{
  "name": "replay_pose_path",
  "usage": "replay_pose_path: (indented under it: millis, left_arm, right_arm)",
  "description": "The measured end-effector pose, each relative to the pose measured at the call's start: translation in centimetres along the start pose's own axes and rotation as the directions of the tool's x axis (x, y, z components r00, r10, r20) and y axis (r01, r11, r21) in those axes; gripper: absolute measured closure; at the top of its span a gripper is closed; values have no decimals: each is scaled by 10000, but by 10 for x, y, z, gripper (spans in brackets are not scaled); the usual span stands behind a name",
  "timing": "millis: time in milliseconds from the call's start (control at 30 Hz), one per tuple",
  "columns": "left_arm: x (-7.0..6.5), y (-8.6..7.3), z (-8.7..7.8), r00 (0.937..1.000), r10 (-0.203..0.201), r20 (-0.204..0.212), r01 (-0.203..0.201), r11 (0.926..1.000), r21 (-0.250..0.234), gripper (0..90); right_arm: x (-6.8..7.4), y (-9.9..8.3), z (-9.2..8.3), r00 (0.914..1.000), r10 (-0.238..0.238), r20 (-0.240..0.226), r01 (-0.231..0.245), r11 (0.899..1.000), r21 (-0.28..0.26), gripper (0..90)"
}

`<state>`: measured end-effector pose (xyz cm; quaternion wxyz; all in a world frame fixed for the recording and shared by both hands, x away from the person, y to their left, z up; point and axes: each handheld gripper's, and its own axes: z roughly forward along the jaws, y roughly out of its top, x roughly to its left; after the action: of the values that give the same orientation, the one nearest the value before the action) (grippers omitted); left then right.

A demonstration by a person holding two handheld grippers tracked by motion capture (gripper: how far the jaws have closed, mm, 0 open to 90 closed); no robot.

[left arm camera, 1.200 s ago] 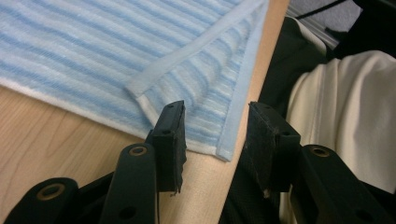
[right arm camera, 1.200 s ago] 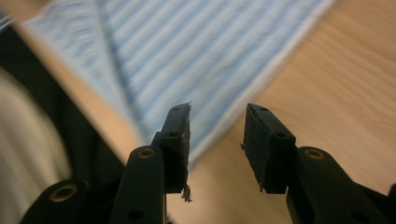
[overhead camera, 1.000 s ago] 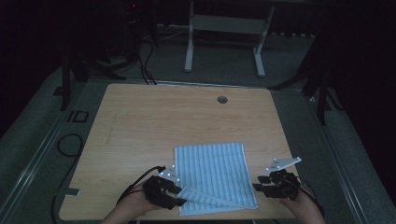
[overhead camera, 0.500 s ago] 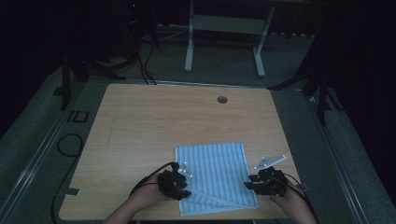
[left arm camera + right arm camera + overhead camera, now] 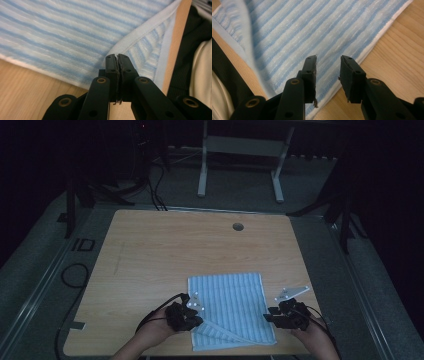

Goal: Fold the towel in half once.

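Towel (image 5: 231, 306) between both hand-held grippers (near edge).

We see a towel (image 5: 230, 307) striped in light blue and pale white, hemmed with a plain whitish-blue band. It lies near the front edge of a light wood-grain table (image 5: 165, 250). Both grippers, left (image 5: 186, 316) and right (image 5: 286, 315), are black.

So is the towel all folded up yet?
Not yet. The towel lies on the table, folded over near the front edge. The left gripper has just been closing; its fingers look pinched on a towel hem. The right gripper is open over the towel's edge. Most folding looks left.
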<state>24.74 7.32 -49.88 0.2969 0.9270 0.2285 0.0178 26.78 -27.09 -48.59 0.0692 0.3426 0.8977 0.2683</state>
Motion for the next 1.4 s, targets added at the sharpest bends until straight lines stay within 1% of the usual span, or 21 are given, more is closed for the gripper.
replay_pose_path:
  millis: [67, 133, 167, 233, 267, 333, 400, 433, 500, 533, 600, 633, 667, 733, 767, 800, 900, 1000, 1233, 1333, 1400]
  left_arm:
    - [-5, -4, -5, 9996, 77, 280, -74, 9999, -108, 870]
    - [-9, -10, -8, 9965, 183, 813, -178, 9998, -71, 859]
    - [-9, -10, -8, 9965, 183, 813, -178, 9998, -71, 854]
    - [-19, -19, -9, 9930, 370, 1119, -394, 9990, 197, 807]
    - [-21, -22, -8, 9931, 477, 1071, -521, 9979, 394, 804]
    - [-25, -28, -4, 9900, 428, 1342, -528, 9960, 718, 760]
    - [-26, -31, -2, 9902, 419, 1336, -538, 9948, 868, 739]
    - [-25, -33, -2, 9878, 367, 1511, -524, 9934, 1018, 729]
    - [-22, -36, -2, 9814, -8, 1918, -239, 9917, 1265, 679]
    - [-22, -36, -3, 9760, -37, 2176, -255, 9911, 1309, 678]
    - [-21, -36, -7, 9807, -15, 1956, -243, 9913, 1291, 652]
    - [-21, -36, -7, 9807, -15, 1956, -243, 9913, 1291, 652]
    - [-19, -34, -11, 9842, 21, 1769, -247, 9918, 1253, 652]
    - [-17, -33, -13, 9857, -60, 1685, -155, 9919, 1264, 652]
    - [-12, -31, -18, 9897, -8, 1435, -164, 9928, 1189, 652]
    - [-12, -31, -18, 9897, -8, 1435, -164, 9928, 1189, 652]
    - [-5, -21, -21, 9977, -48, 679, -10, 9965, 840, 620]
    - [1, -14, -16, 9983, -151, 568, 105, 9967, 805, 604]
    - [23, -2, 12, 9984, -565, 64, 558, 9954, 777, 572]
    - [33, 0, 23, 9972, -744, 56, 736, 9936, 859, 554]
    - [40, -1, 31, 9973, -728, 8, 722, 9917, 1066, 551]
  right_arm:
    - [0, 0, 0, 10000, 19, 3, -19, 10000, -2, 657]
    - [1, -1, 0, 10000, 51, -7, -51, 10000, 9, 658]
    - [1, -1, 1, 10000, 58, -32, -58, 10000, 15, 657]
    - [1, -1, 1, 10000, 44, -37, -44, 10000, 56, 657]
    - [1, -2, 2, 10000, 53, -44, -52, 10000, 70, 657]
    - [0, -2, 2, 9999, 77, -69, -77, 9999, 90, 657]
    - [0, -1, 3, 9999, 87, -87, -86, 9999, 82, 657]
    - [0, -1, 3, 9999, 80, -128, -79, 9999, 89, 656]
    - [2, 1, 4, 9999, 14, -99, -13, 9999, 103, 654]
    - [2, 1, 5, 9999, 43, -139, -41, 9999, 134, 653]
    - [2, 2, 6, 10000, -9, -100, 11, 9998, 185, 651]
    - [2, 2, 6, 10000, -9, -100, 11, 9998, 185, 651]
    - [2, 4, 7, 9999, -20, -124, 22, 9998, 199, 651]
    - [2, 4, 8, 9999, -40, -122, 43, 9998, 216, 652]
    - [1, 5, 9, 9999, -47, -104, 49, 9997, 253, 651]
    - [1, 6, 9, 9999, -51, -121, 54, 9997, 257, 651]
    - [0, 8, 11, 9999, -132, -82, 134, 9994, 322, 651]
    - [-2, 11, 14, 9999, -141, -53, 143, 9992, 379, 650]
    - [-13, 23, 28, 10000, -49, -53, 52, 9991, 430, 603]
    - [-18, 30, 40, 10000, -66, -56, 68, 9986, 534, 585]
    - [-20, 34, 50, 9999, -90, 143, 79, 9972, 745, 572]
